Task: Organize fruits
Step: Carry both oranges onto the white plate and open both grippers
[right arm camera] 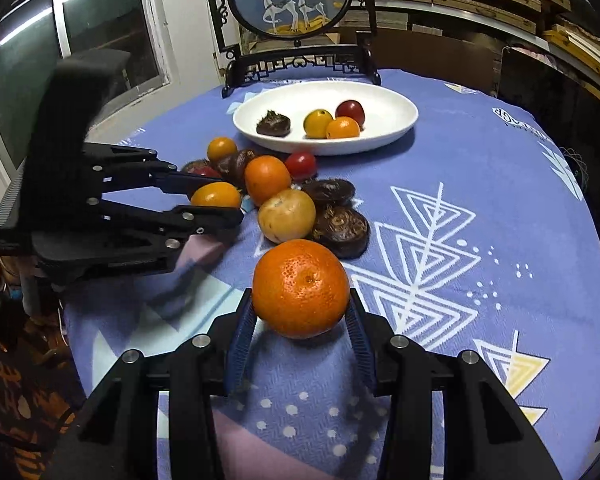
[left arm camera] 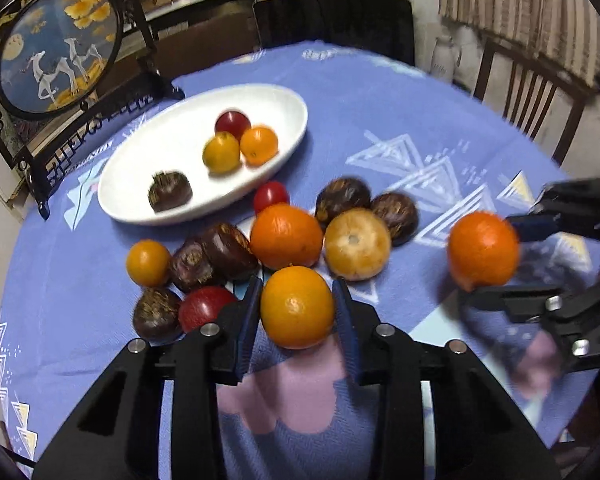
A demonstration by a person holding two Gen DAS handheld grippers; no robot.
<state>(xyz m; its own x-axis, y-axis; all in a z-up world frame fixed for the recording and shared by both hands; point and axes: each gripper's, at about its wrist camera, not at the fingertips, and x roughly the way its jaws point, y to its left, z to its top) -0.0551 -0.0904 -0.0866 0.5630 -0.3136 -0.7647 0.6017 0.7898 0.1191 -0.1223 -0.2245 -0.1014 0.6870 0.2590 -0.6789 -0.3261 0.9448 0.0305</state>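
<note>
While each gripper clamps one fruit just above the blue tablecloth (right arm camera: 480,152), parts stay hidden: the left gripper (left arm camera: 296,304) pinches a yellow-orange fruit (left arm camera: 297,307), mostly covered in the right view; the right gripper (right arm camera: 300,312) squeezes an orange (right arm camera: 301,288). Behind them the white plate (right arm camera: 396,104) holds four fruits.

white plate (right arm camera: 396,128) | orange tangerine (right arm camera: 300,288) | blue geometric-print tablecloth (right arm camera: 480,184)
</note>
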